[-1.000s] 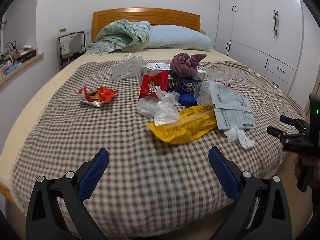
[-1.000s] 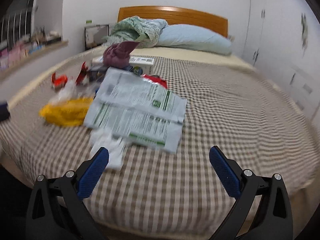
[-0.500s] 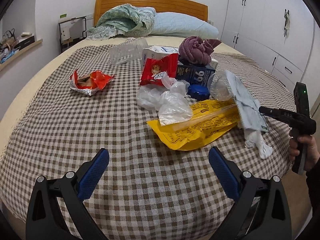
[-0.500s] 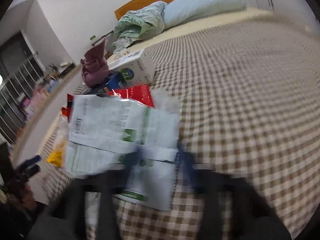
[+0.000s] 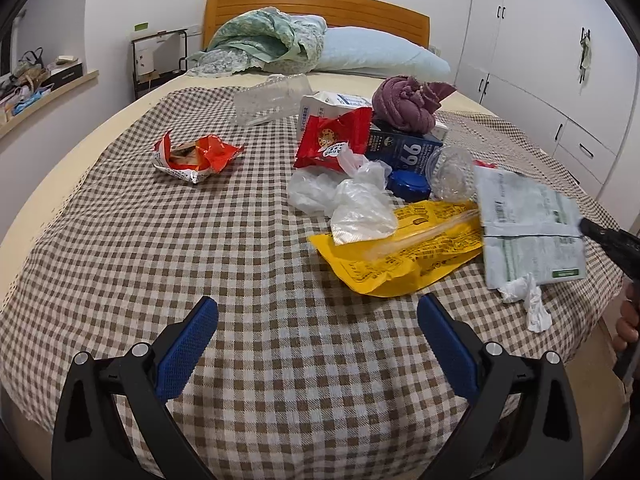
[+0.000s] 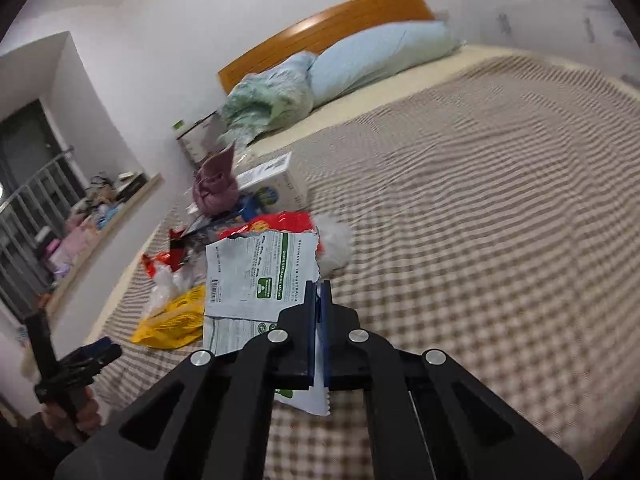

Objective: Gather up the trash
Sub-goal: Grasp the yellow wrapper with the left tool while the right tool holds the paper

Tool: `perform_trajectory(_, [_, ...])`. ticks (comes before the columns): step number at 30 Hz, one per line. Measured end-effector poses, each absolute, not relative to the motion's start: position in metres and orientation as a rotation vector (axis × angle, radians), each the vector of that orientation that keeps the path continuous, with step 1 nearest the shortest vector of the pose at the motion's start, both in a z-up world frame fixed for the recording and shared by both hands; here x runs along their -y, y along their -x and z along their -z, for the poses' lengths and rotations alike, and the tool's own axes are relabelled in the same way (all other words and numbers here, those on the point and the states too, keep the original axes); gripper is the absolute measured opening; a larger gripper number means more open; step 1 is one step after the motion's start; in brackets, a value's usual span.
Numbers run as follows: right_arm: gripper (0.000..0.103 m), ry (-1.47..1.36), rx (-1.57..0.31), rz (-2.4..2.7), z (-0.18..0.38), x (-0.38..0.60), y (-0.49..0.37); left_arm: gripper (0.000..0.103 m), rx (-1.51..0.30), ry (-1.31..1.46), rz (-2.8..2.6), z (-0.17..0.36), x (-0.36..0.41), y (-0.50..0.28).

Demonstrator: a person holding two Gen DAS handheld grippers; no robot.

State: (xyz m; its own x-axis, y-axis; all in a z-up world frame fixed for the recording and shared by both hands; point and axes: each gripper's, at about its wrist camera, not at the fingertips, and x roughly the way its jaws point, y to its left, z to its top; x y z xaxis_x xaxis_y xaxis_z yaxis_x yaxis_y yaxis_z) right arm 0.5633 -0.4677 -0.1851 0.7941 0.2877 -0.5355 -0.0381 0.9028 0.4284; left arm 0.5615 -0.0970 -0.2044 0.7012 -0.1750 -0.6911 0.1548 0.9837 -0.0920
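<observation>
Trash lies on a checked bedspread (image 5: pixel 200 240). My right gripper (image 6: pixel 319 292) is shut on the edge of a white and green printed bag (image 6: pixel 256 280), which also shows in the left wrist view (image 5: pixel 524 220) at the right. My left gripper (image 5: pixel 318 328) is open and empty over the near bedspread. Ahead of it lie a yellow wrapper (image 5: pixel 404 256), clear plastic bags (image 5: pixel 352 200), a red cookie packet (image 5: pixel 332 138), a torn red wrapper (image 5: pixel 192 154), a crumpled tissue (image 5: pixel 528 300) and a blue lid (image 5: pixel 408 184).
A dark blue carton (image 5: pixel 404 144), a white carton (image 5: pixel 328 104), a purple cloth (image 5: pixel 408 104) and a clear bottle (image 5: pixel 272 98) sit further back. A pillow (image 5: pixel 380 56) and wooden headboard (image 5: pixel 320 6) are beyond. White wardrobes (image 5: pixel 540 60) stand right, a cluttered shelf (image 5: pixel 40 84) left.
My right gripper has closed on the white and green bag's edge and swung left. The left gripper moved forward over the bed and stayed open.
</observation>
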Motion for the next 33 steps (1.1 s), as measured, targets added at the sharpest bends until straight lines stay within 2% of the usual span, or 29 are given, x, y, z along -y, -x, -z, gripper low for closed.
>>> perform_trajectory(6, [0.002,-0.406,-0.544,-0.020,0.156,0.493,-0.514,0.096,-0.751,0.014,0.198,0.200,0.103,-0.557])
perform_trajectory(9, [0.002,-0.375,-0.532,0.044,0.144,0.500,-0.497,0.096,-0.807,0.028,0.248,0.210,0.107,-0.567])
perform_trajectory(15, [0.002,-0.339,-0.492,0.207,0.135,0.517,-0.485,0.094,-0.889,0.222,0.236,0.218,0.090,-0.600])
perform_trajectory(18, [0.001,-0.337,-0.486,0.261,0.132,0.530,-0.477,0.079,-0.923,0.332,0.236,0.220,0.081,-0.612])
perform_trajectory(20, [0.001,-0.333,-0.489,0.279,0.130,0.534,-0.471,0.064,-0.959,0.411,0.241,0.225,0.074,-0.614])
perform_trajectory(21, [0.001,-0.334,-0.490,0.276,0.129,0.537,-0.467,0.061,-0.987,0.453,0.243,0.230,0.069,-0.614])
perform_trajectory(27, [0.001,-0.306,-0.506,0.247,0.127,0.530,-0.457,0.058,-1.016,0.624,0.253,0.240,0.050,-0.631])
perform_trajectory(28, [0.001,-0.299,-0.512,0.244,0.129,0.528,-0.457,0.054,-1.022,0.638,0.251,0.241,0.050,-0.636])
perform_trajectory(29, [0.001,-0.299,-0.514,0.242,0.129,0.526,-0.457,0.046,-1.025,0.649,0.239,0.240,0.050,-0.641])
perform_trajectory(30, [0.001,-0.301,-0.516,0.238,0.129,0.526,-0.456,0.042,-1.029,0.665,0.221,0.239,0.049,-0.646])
perform_trajectory(32, [0.001,-0.296,-0.520,0.227,0.126,0.522,-0.456,0.007,-1.050,0.695,0.190,0.238,0.045,-0.654])
perform_trajectory(33, [0.001,-0.290,-0.524,0.218,0.124,0.520,-0.457,0.000,-1.062,0.733,0.209,0.237,0.038,-0.654])
